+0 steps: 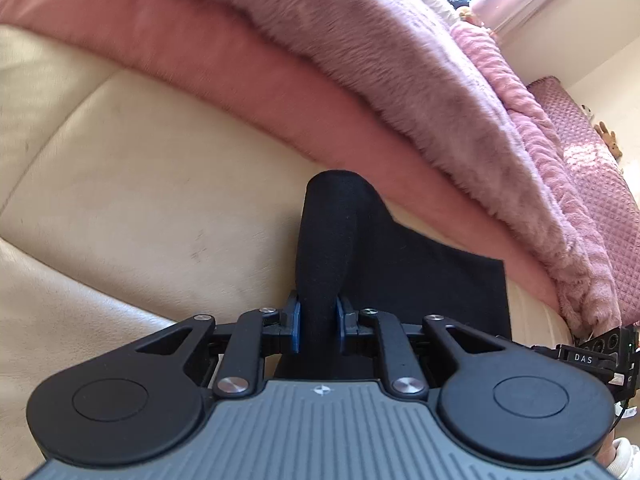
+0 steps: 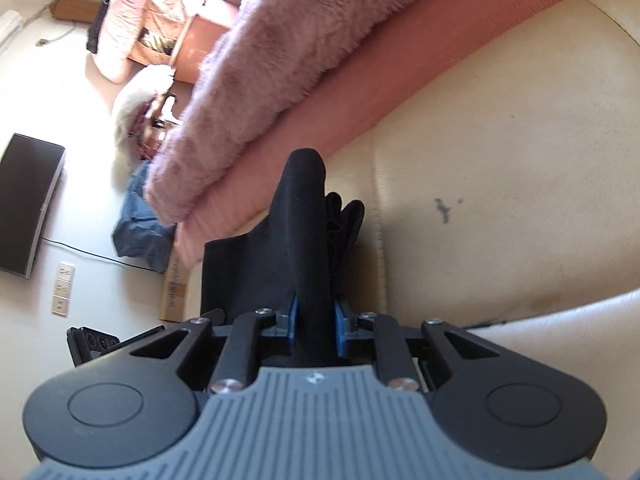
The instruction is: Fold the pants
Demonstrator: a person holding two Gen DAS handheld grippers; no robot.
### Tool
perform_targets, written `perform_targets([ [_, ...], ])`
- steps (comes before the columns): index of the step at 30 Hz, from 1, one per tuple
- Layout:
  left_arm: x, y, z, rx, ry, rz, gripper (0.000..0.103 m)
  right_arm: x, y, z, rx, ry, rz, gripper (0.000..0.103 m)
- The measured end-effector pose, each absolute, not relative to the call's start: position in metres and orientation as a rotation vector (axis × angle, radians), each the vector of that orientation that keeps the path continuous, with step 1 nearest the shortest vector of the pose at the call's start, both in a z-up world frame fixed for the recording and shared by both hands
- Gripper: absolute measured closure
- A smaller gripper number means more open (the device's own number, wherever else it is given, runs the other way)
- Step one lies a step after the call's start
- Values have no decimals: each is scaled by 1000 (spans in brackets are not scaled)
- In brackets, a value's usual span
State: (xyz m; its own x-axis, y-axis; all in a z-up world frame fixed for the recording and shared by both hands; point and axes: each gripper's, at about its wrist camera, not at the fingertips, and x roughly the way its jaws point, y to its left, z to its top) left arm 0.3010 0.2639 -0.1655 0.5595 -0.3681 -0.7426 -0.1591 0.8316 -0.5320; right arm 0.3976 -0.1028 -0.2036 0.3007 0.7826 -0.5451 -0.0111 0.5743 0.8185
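Note:
The black pants (image 1: 420, 272) lie on a cream leather surface (image 1: 140, 200) beside a pink bed edge. My left gripper (image 1: 318, 322) is shut on a bunched fold of the pants, which rises in a ridge between its blue pads. In the right wrist view my right gripper (image 2: 316, 320) is shut on another bunched fold of the black pants (image 2: 248, 272), with the rest of the cloth spreading to the left under it. The pinched cloth hides both sets of fingertips.
A fluffy mauve blanket (image 1: 400, 80) and pink mattress side (image 1: 240, 92) border the cream surface (image 2: 500, 160). In the right wrist view a dark monitor (image 2: 28, 204), a blue cloth heap (image 2: 140, 224) and a cardboard box (image 2: 176, 280) are at the left.

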Motion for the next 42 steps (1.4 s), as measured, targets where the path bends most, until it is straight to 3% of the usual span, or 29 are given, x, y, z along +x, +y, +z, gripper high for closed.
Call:
perform_targets([
  [8,293,276,-159,-599,961,-98,71,404,-98,-215,739,1160,589,82],
  [10,290,277,-144,-567,935,-55,73,402,-99,-202,668,1134,566,75],
  [12,289,274,-129,-527,883,-46,73,399,-101,-185,582,1083,531,74],
  [18,315,246,-122,-509,807,-56,79,409,-71,-140,371,889,565,93],
  [23,337,238,-149,-484,880,28,97,436,-42,-157,266,901,541,103],
  [31,340,232,-140,-426,904,65,97,461,-39,-180,261,978,489,103],
  [36,303,193,-89,-232,806,31,83,439,-36,-138,202,924,527,102],
  [39,275,166,-55,-100,734,42,73,407,-36,-105,127,851,542,97],
  [41,252,149,-32,-21,679,55,65,384,-36,-82,85,795,548,63],
  [42,239,141,-21,13,651,71,62,370,-38,-69,71,764,548,56],
])
